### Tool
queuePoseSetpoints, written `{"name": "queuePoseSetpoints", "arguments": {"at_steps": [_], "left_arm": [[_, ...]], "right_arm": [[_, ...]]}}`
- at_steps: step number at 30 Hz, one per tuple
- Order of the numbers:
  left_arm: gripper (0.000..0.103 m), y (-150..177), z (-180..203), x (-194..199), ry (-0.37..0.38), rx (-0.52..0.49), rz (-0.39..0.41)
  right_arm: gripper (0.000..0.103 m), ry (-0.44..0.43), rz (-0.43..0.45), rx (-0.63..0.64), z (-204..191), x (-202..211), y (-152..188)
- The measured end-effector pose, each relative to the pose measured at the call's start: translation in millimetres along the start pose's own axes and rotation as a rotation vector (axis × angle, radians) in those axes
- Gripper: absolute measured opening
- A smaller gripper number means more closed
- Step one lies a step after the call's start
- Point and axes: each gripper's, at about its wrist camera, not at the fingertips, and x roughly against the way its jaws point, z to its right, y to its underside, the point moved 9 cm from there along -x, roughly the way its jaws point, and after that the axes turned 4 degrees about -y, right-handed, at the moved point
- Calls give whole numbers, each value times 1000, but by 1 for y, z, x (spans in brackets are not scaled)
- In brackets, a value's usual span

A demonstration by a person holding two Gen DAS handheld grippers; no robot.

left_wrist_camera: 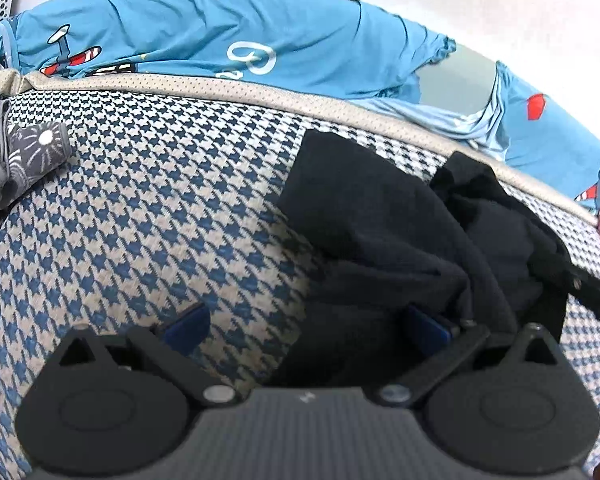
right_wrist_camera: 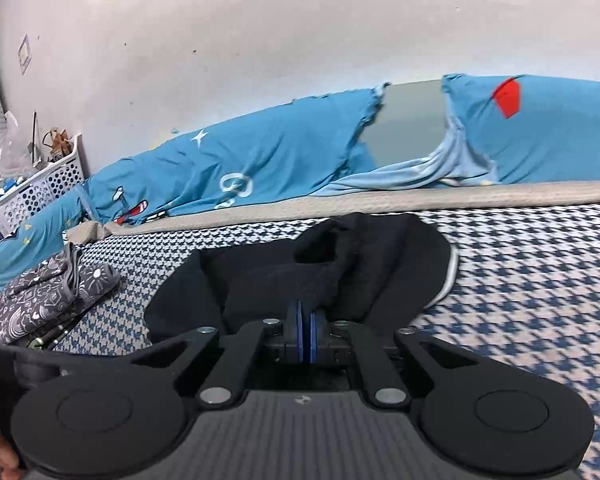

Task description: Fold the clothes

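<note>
Black fabric sits right at the right gripper (right_wrist_camera: 305, 322), whose blue-edged fingers (right_wrist_camera: 294, 320) are pressed together on a fold of the black garment (right_wrist_camera: 340, 268). That garment lies crumpled on the houndstooth bed cover (right_wrist_camera: 540, 280), bunched into a mound with one edge drawn toward the right gripper. In the left wrist view, the left gripper (left_wrist_camera: 304, 328) has its fingers (left_wrist_camera: 188, 326) spread wide apart; one finger stands over bare houndstooth cover, the other is at the edge of the black garment's folds, not pressing on them. A grey patterned garment (right_wrist_camera: 56, 296) lies folded on the cover, well apart from the black one. Behind the cover's beige border (left_wrist_camera: 260, 88), a blue printed quilt (left_wrist_camera: 220, 36) is heaped along the white wall (right_wrist_camera: 260, 40), with a white perforated basket (right_wrist_camera: 44, 188) beyond its end.
</note>
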Motion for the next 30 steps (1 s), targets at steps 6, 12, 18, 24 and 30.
{"name": "queuePoseSetpoints", "arguments": {"at_steps": [6, 12, 18, 24, 30], "left_arm": [[103, -3, 3, 4, 22, 21, 8], [103, -8, 9, 11, 47, 33, 27], [103, -15, 18, 19, 102, 59, 54], [103, -12, 30, 16, 101, 26, 46], [103, -7, 39, 10, 86, -5, 35]], "right_arm": [[5, 26, 4, 4, 13, 18, 1], [5, 58, -11, 21, 22, 27, 8], [5, 106, -10, 23, 35, 40, 10], [5, 150, -3, 2, 55, 54, 10], [5, 204, -7, -29, 77, 65, 13]]}}
